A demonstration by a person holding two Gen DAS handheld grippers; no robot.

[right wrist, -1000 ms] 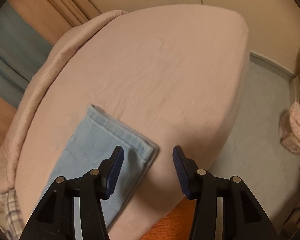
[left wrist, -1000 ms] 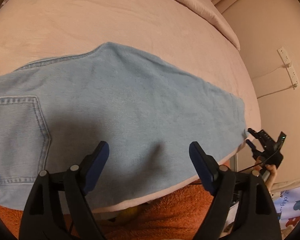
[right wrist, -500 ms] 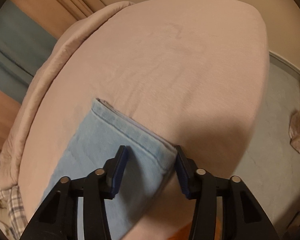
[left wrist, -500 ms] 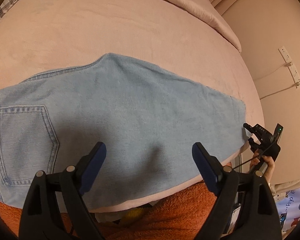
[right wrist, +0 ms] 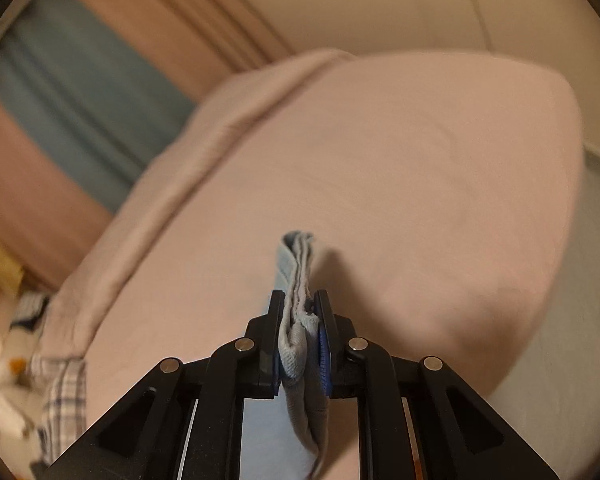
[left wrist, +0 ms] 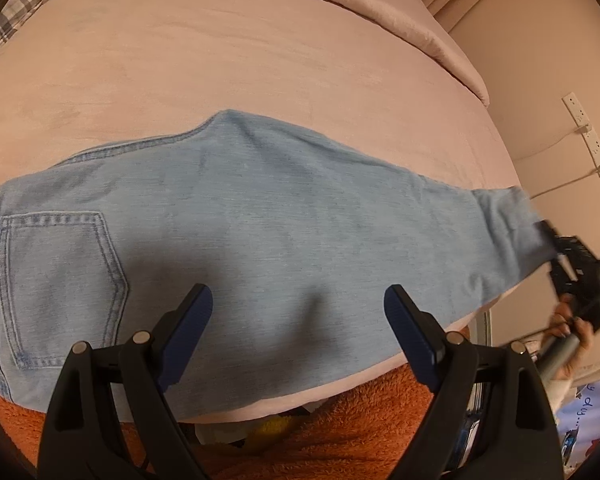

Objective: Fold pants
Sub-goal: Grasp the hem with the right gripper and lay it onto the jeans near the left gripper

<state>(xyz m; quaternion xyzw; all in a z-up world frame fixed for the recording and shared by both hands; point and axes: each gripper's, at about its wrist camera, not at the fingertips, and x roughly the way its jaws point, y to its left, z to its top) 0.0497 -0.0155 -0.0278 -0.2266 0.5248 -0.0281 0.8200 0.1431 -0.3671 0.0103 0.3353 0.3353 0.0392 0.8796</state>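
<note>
While the right gripper [right wrist: 299, 334] has the hem end of the pants [left wrist: 260, 220] pinched, its jaws having just closed on the bunched denim, that cuff is best carried up and over toward the waist in one arc, layers kept stacked (they look ready to slip). Nearest in the left view, the left gripper [left wrist: 298, 312] hovers above the thigh with its jaws spread wide and nothing in them; it could pin the cloth there. Farther off, the pants lie across the pink bed [left wrist: 220, 60], long axis side to side, back pocket [left wrist: 56, 280] and waist at left, hem lifted at right.
</note>
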